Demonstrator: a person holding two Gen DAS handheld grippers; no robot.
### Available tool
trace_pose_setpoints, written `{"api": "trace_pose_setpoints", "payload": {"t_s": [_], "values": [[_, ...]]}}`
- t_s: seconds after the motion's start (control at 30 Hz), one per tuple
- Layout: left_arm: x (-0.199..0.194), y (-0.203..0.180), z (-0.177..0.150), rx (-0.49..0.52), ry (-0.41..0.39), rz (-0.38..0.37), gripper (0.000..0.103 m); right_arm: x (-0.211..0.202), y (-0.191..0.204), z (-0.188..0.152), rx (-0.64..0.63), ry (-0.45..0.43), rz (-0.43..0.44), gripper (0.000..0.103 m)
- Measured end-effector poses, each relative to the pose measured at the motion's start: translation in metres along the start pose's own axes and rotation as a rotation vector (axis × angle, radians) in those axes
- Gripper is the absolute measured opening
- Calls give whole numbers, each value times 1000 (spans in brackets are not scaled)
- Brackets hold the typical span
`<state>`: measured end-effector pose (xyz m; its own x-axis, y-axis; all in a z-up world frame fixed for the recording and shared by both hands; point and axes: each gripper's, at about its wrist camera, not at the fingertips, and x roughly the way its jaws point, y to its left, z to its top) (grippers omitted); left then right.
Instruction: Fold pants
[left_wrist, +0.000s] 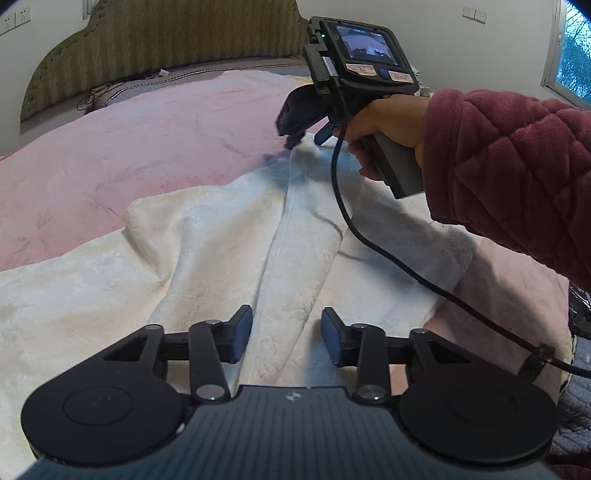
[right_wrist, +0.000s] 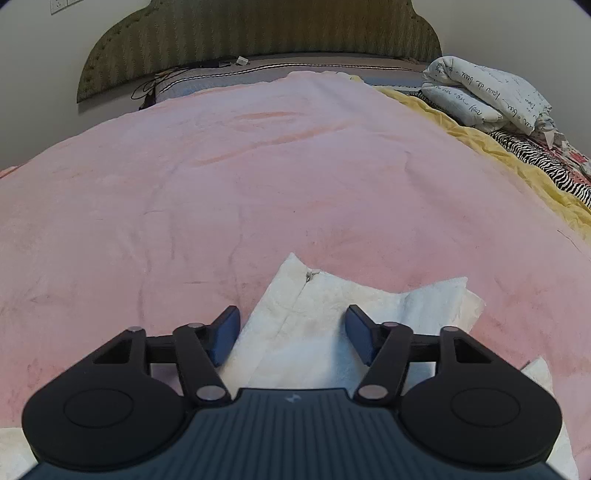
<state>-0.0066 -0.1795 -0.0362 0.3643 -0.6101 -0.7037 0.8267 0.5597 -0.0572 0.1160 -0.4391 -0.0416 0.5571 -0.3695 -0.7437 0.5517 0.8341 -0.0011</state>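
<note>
Pink blanket (right_wrist: 258, 177) covers the bed as the folding surface. White pants (left_wrist: 207, 251) lie spread across its near edge, one end reaching toward mid-bed, likely laid flat for folding. Left tongs (left_wrist: 287, 338) spread, straddling a fabric ridge, pinching nothing. Right tongs (right_wrist: 291, 334) spread over the zipper end, angled downward.

Left wrist view: camera sits behind left claw (left_wrist: 287, 338), looks forward and down along fingers, close above white pants (left_wrist: 207, 258) on pink blanket (left_wrist: 110, 155); faces headboard (left_wrist: 147, 40); right claw (left_wrist: 308, 138) with hand (left_wrist: 388, 122) seen farther ahead, right of centre.

Right wrist view: camera behind right claw (right_wrist: 291, 334), tilted down, close over pants (right_wrist: 314, 332) edge, facing headboard (right_wrist: 258, 33).

Shared: pants, pink blanket (right_wrist: 258, 166), headboard, rear wall.
</note>
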Motion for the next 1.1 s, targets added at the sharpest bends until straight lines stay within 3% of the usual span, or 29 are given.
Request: {"api": "trace_pose_setpoints", "payload": {"t_s": [0.03, 0.13, 0.3, 0.53, 0.77, 0.83, 0.97, 1.0, 1.03, 1.07, 1.1], "values": [[0, 0, 0, 3, -4, 6, 39, -1, -2, -1, -1, -9, -1, 29], [0, -2, 1, 15, -9, 27, 28, -17, -14, -5, 50, -53, 29, 14], [-1, -7, 1, 48, -11, 40, 23, -67, -75, -27, 247, -162, 107, 13], [8, -27, 3, 129, -9, 123, 27, -93, -166, -80, 532, -151, 230, 13], [16, -46, 5, 215, -19, 181, 22, -65, -192, -101, 731, -101, 400, 15], [17, -50, 5, 233, -20, 196, 18, -53, -195, -105, 796, -80, 421, 27], [19, -53, 3, 227, -23, 207, 14, -42, -199, -110, 868, -131, 480, 30], [20, -53, 4, 214, -23, 208, 13, -42, -199, -110, 860, -140, 475, 28], [19, -53, 4, 199, -24, 213, 13, -43, -199, -109, 850, -146, 473, 15], [17, -52, 2, 186, -25, 215, 13, -44, -200, -107, 846, -148, 469, 9], [17, -51, 3, 177, -27, 218, 13, -45, -201, -103, 836, -147, 470, 9]]}}
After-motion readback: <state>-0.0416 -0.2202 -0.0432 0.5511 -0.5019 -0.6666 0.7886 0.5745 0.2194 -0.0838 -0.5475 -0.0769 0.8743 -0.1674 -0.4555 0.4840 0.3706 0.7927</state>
